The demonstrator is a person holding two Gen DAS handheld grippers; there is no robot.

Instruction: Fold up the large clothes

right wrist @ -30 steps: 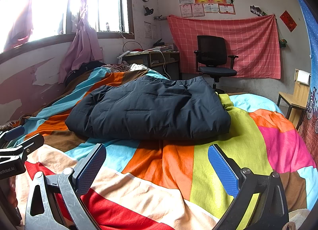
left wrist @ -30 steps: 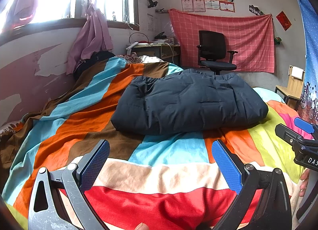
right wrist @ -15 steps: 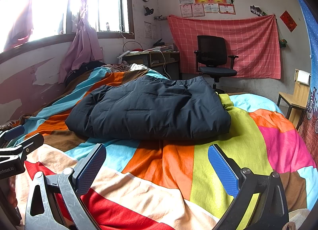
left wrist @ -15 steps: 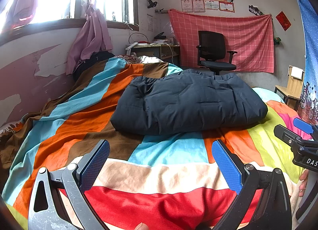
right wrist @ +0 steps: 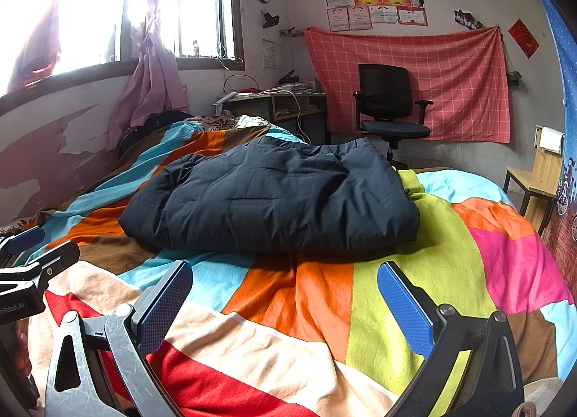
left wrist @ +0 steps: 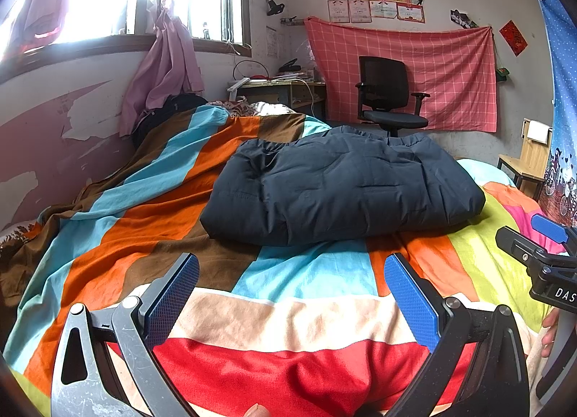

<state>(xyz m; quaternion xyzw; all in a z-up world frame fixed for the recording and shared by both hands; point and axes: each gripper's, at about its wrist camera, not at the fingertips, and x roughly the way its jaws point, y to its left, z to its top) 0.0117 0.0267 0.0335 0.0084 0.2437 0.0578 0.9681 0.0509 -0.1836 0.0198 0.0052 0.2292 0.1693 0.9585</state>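
Our puffy dark navy quilted coat (left wrist: 342,186) lay as a folded-looking bundle mid-bed on the striped multicolour bedspread (left wrist: 295,273). Left gripper (left wrist: 292,294) and right gripper (right wrist: 285,301) both hovered short of it, fingers apart, empty. It looked soft, bulky and slippery; we'd pinch hems or corners. Bedspread around it was open.

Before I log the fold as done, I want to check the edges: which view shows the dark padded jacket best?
The right wrist view: the dark padded jacket lies whole, its right edge clear against the striped bedspread. The left wrist view shows it too, with its left edge clearer.
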